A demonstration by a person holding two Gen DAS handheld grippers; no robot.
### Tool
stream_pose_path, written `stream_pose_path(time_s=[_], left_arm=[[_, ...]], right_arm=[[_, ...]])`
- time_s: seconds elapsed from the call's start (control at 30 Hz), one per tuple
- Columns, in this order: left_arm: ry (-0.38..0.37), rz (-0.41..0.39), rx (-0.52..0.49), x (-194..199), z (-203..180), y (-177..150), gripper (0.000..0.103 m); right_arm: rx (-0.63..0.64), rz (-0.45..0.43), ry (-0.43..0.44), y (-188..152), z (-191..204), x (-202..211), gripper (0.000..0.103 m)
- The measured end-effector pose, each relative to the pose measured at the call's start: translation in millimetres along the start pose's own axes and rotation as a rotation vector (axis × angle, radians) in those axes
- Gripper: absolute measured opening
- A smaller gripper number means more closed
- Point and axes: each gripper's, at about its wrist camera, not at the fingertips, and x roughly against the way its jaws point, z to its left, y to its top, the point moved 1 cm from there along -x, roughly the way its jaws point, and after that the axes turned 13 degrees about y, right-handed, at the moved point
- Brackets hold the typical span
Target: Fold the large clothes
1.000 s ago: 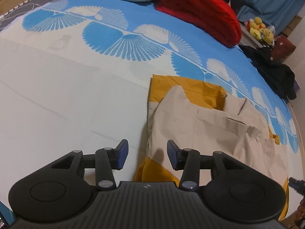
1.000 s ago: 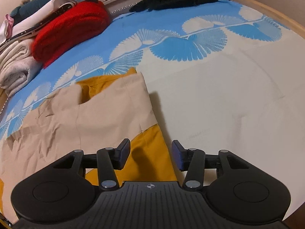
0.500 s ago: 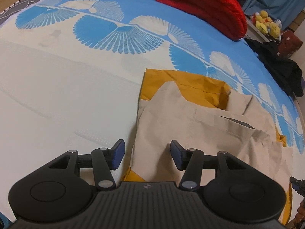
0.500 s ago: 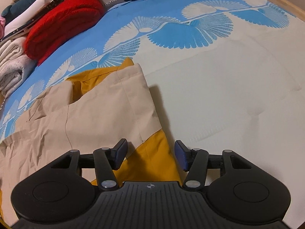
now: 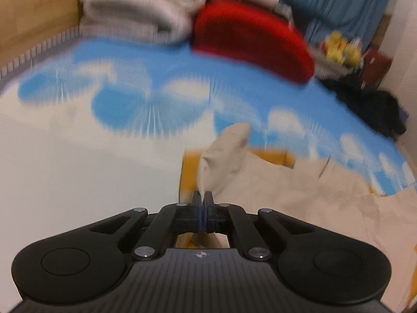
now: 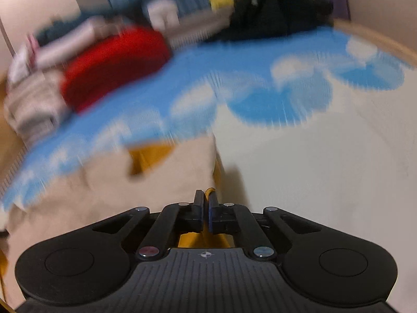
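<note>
Bed [image 5: 65, 172] with blue-and-white fan-print cover is carrying the work; red cushion [image 5: 250, 39] and folded blankets are sitting at its far end. Beige-and-mustard garment [image 5: 299, 195] is lying partly folded on the cover. Left tongs [image 5: 202, 200] are pinching its beige corner, right tongs [image 6: 205, 203] are clamping its mustard edge, both having just closed. Blur is heavy, but the fold itself is probably only starting.
</note>
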Motion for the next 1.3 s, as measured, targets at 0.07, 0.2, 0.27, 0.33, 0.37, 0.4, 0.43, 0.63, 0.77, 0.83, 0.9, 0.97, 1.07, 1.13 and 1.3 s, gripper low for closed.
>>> stream_pose_path(time_s=[0.07,0.2,0.27,0.33,0.37,0.4,0.43,0.63,0.77,0.83,0.9,0.97,1.07,1.13,1.3], left_arm=[[0.005,-0.104,-0.005,13,-1,7,0.001],[0.082,-0.155,-0.038,11,-10,14,0.001],[0.084,-0.145,-0.028,5,-13,17,0.001],[0.097,-0.107,-0.047,-8,-18,18,0.001],[0.115,-0.064,-0.073,-18,-20,17,0.001],[0.136,0.002,-0.102,-32,-23,13,0.001],[0.154,0.076,-0.119,-46,-25,8,0.001],[0.155,0.093,-0.059,-60,-22,17,0.001],[0.159,-0.038,-0.048,-49,-24,34,0.001],[0.164,-0.016,-0.052,-61,-28,37,0.001],[0.131,0.078,-0.036,-79,-28,32,0.006],[0.143,0.13,-0.05,-87,-28,29,0.013],[0.135,0.059,-0.018,-71,-20,35,0.014],[0.06,0.04,0.001,-59,-18,37,0.015],[0.047,0.264,-0.108,-92,-28,11,0.025]], right_arm=[[0.022,-0.093,0.015,8,8,13,0.002],[0.072,-0.203,0.005,19,22,13,0.002],[0.072,-0.211,-0.02,25,23,3,0.002],[0.076,-0.192,-0.051,27,23,-11,0.002],[0.072,-0.162,-0.074,28,21,-21,0.002],[0.067,-0.125,-0.099,28,18,-31,0.002],[0.063,-0.067,-0.137,24,16,-45,0.002],[0.064,0.111,-0.242,12,-1,-94,0.002],[0.116,-0.092,-0.177,35,21,-74,0.002],[0.115,-0.115,-0.178,36,22,-74,0.002],[0.088,-0.026,-0.204,33,14,-90,0.003],[0.1,0.071,-0.279,25,8,-106,0.008],[0.089,0.115,-0.315,18,0,-108,0.009],[0.035,0.142,-0.256,13,-5,-104,0.014],[0.011,0.293,-0.255,-9,-23,-116,0.031]])
